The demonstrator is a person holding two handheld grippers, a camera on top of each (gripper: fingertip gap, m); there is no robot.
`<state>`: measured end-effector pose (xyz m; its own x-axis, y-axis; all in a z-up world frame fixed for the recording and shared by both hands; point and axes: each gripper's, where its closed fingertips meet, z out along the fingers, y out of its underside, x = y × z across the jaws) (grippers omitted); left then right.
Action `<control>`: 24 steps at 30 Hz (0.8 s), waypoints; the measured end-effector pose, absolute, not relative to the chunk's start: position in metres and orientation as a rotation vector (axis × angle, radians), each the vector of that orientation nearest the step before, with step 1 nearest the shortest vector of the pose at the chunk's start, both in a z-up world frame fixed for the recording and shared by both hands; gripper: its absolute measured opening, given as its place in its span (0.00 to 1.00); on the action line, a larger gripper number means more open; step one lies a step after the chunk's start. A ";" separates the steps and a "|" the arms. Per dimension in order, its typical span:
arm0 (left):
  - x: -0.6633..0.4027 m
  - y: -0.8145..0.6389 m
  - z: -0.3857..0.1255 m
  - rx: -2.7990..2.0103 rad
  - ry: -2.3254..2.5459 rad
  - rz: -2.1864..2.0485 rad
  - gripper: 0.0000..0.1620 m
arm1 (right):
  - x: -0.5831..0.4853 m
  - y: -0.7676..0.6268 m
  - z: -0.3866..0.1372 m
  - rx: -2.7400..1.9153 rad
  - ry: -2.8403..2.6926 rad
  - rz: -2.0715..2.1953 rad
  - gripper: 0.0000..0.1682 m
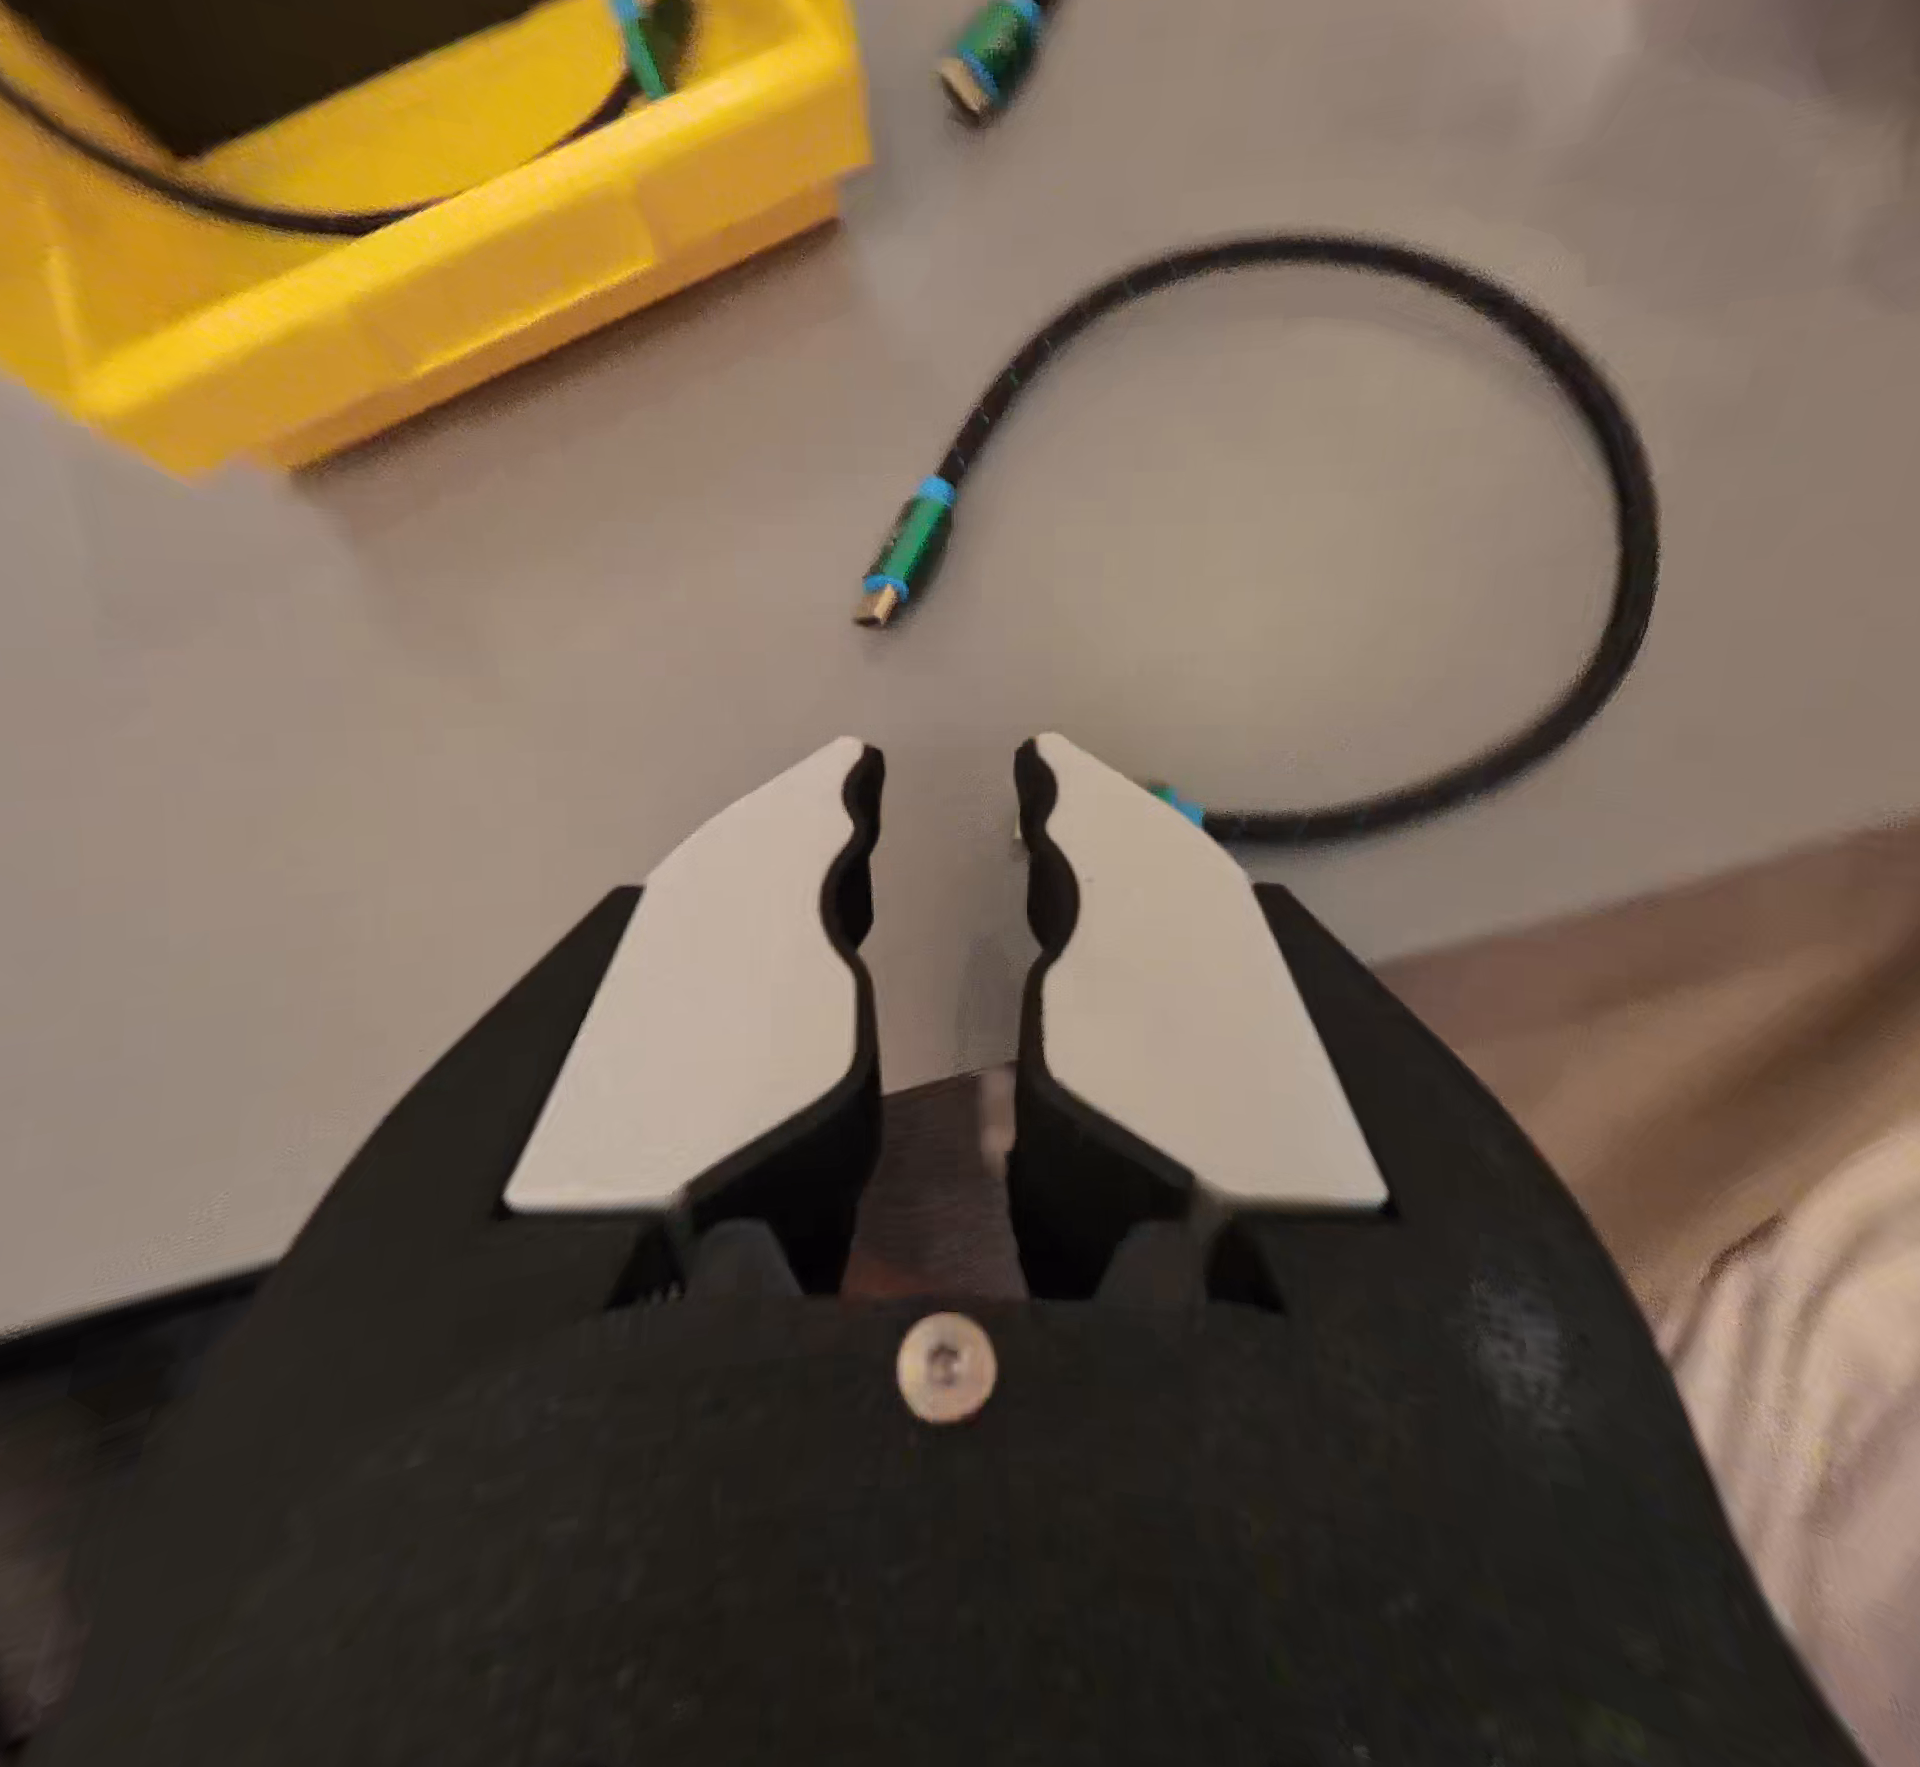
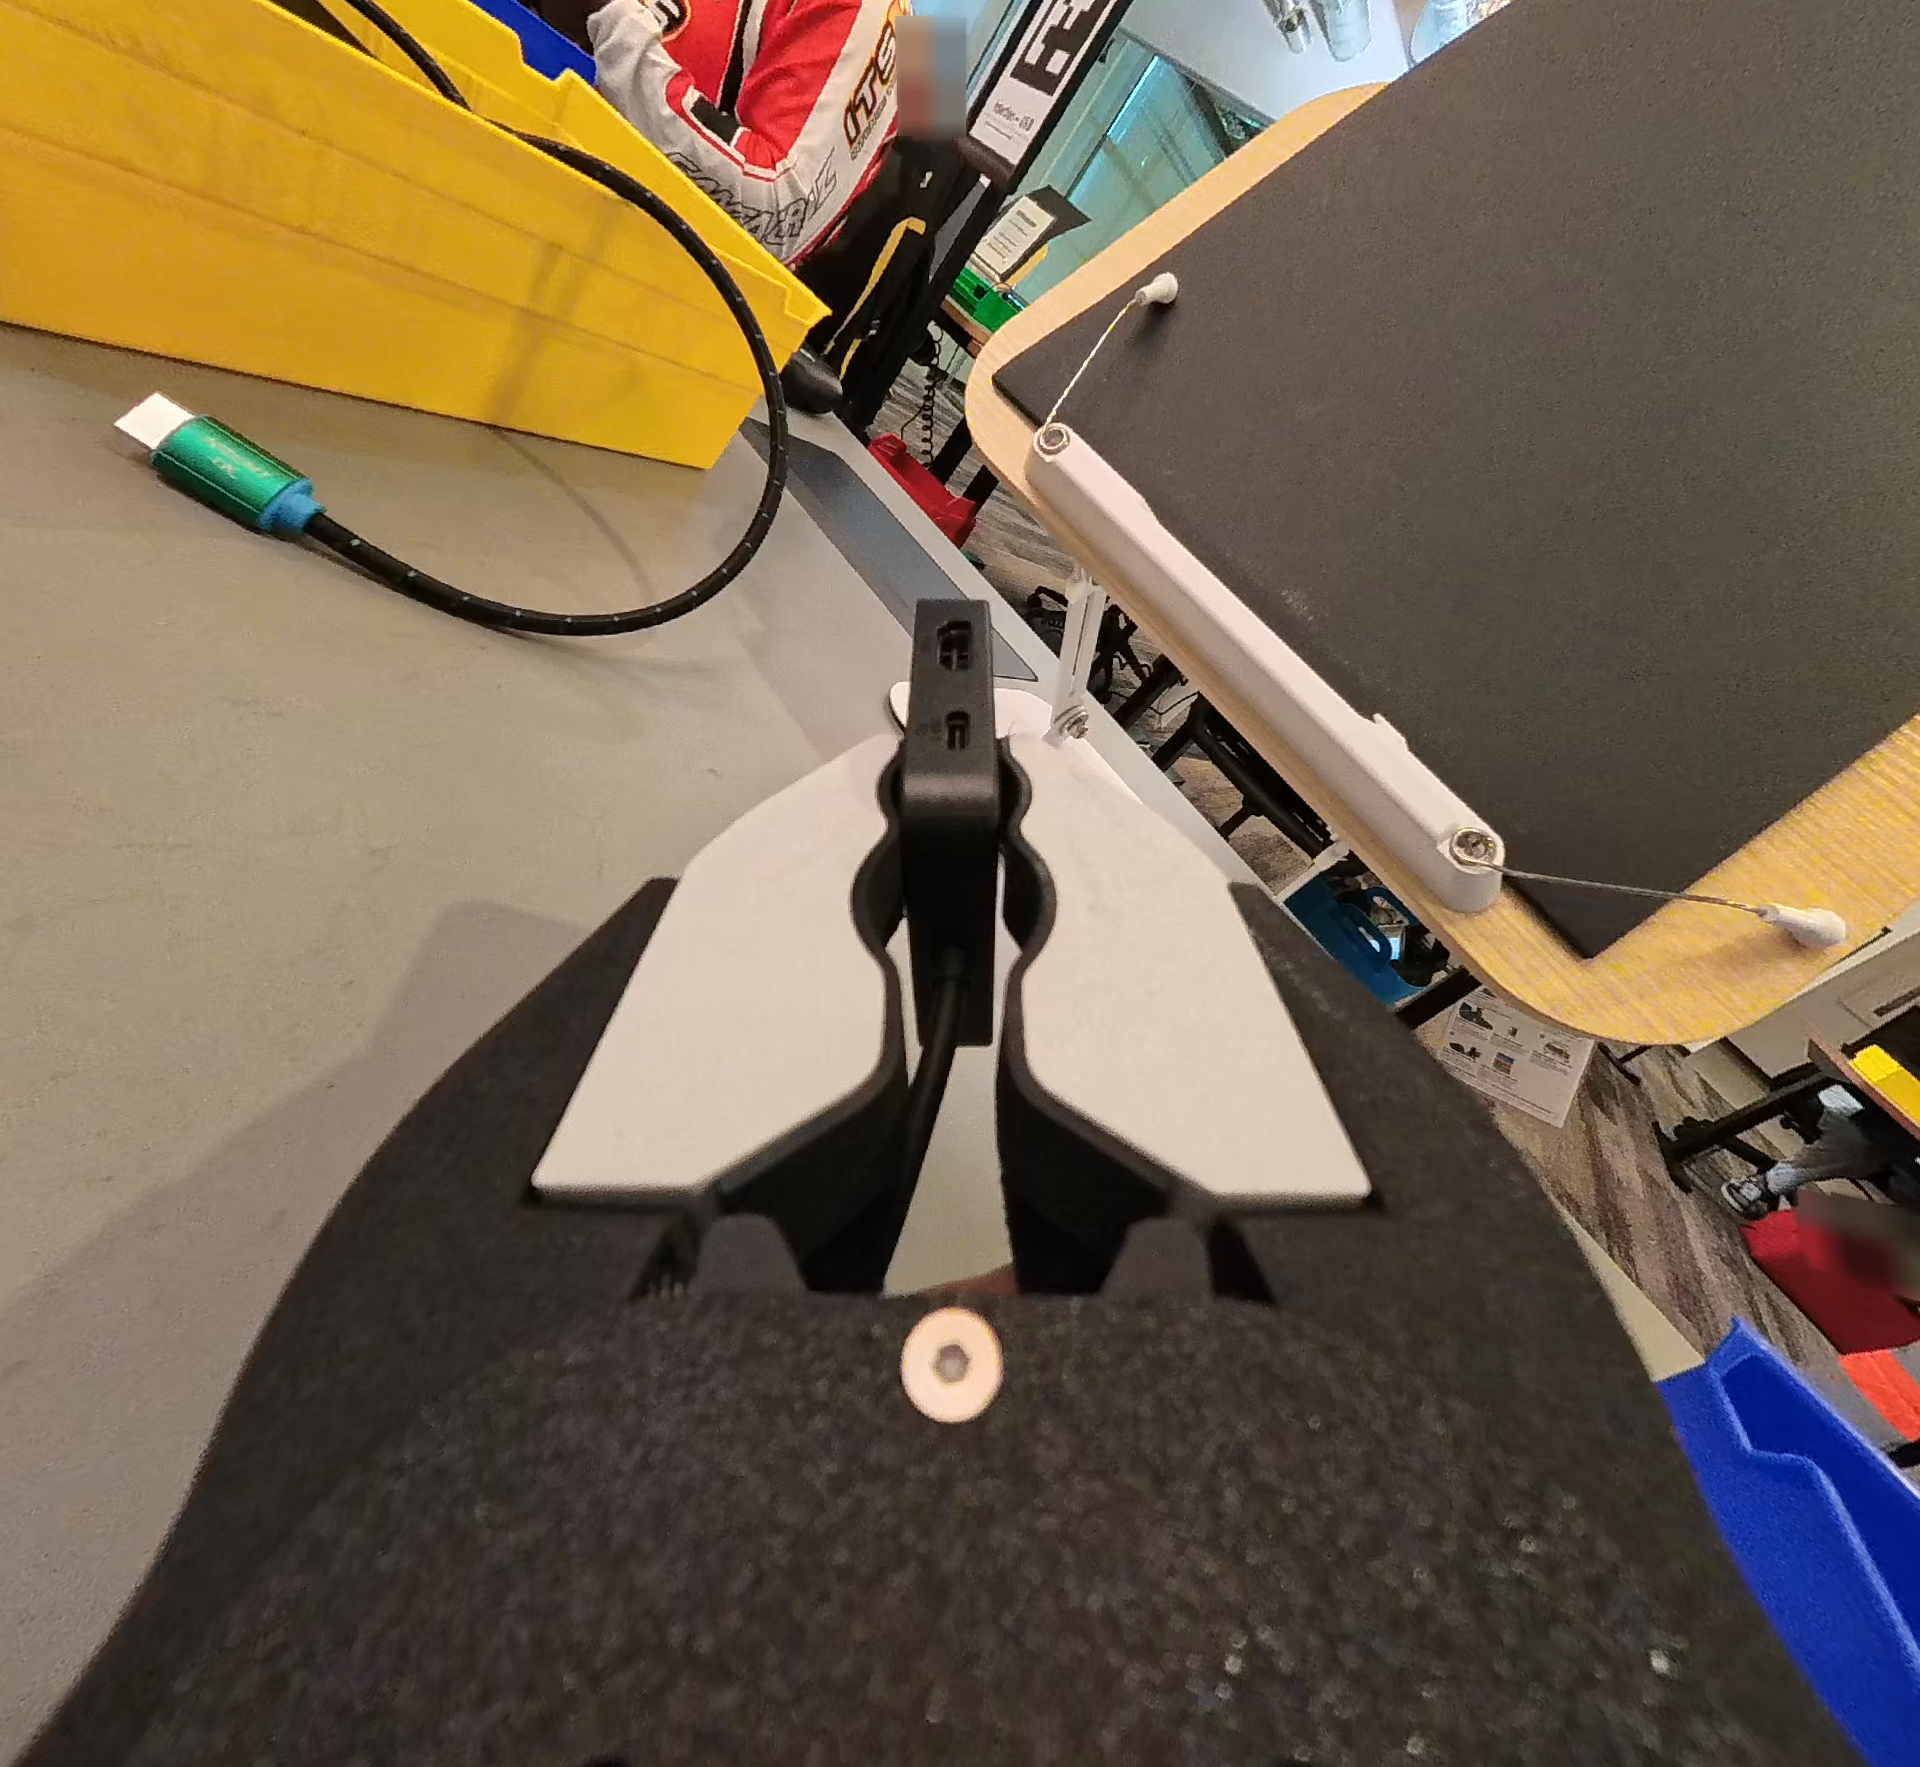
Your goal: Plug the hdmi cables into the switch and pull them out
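Grey tabletop point(image 1: 416, 678) fills most of both views, with a busy workshop room beyond its far edge. On it stands a yellow bin point(image 1: 520, 263), and a black braided cable runs over the bin's wall with one green plug point(image 1: 646, 50) lying inside.

Over the table hovers the left gripper point(image 1: 948, 761), its jaws narrowly apart with nothing between them. Just ahead of its tips lies a green HDMI plug point(image 1: 902, 554), whose black cable point(image 1: 1558, 429) curls in a loop to the right and comes back beside the right finger. Another green plug point(image 1: 987, 55) lies farther off, near the bin's corner.

Held up from the table, the right gripper point(image 2: 948, 761) clamps the black switch point(image 2: 951, 782) upright between its fingers, the ports on its narrow face pointing forward and its own short lead hanging down between the jaws. No HDMI cable is plugged into it. To its left a green plug point(image 2: 223, 470) rests on the table, its cable arching up into the yellow bin point(image 2: 364, 211).
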<state>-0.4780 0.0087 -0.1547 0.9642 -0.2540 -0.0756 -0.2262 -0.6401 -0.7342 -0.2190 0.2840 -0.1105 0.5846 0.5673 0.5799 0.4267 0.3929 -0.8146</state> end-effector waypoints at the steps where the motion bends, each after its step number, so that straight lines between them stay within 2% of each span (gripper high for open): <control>1: -0.473 0.011 -0.153 -2.287 0.217 -0.105 0.17 | -0.219 0.284 -0.111 -1.223 -1.010 0.114 0.08; 4: -0.452 0.012 -0.155 -2.286 0.001 -0.235 0.20 | -0.220 0.284 -0.111 -1.223 -1.016 0.115 0.08; 8: -0.454 -0.005 -0.168 -2.353 -0.205 -0.043 0.29 | -0.221 0.282 -0.113 -1.216 -1.031 0.105 0.08; 12: -0.433 -0.021 -0.181 -2.382 -0.327 0.016 0.32 | -0.223 0.281 -0.114 -1.212 -1.044 0.104 0.08; 15: -0.436 -0.021 -0.194 -2.402 -0.376 0.152 0.30 | -0.223 0.281 -0.114 -1.217 -1.044 0.113 0.08; 24: -0.431 0.003 -0.209 -2.384 -0.451 0.085 0.29 | -0.222 0.283 -0.115 -1.234 -1.037 0.127 0.08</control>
<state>-0.4306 0.0029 -0.2095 0.9372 0.3433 0.0613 0.2974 -0.6951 -0.6546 -0.2221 0.2828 -0.1151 0.5632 0.5904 0.5781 0.4338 0.3841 -0.8150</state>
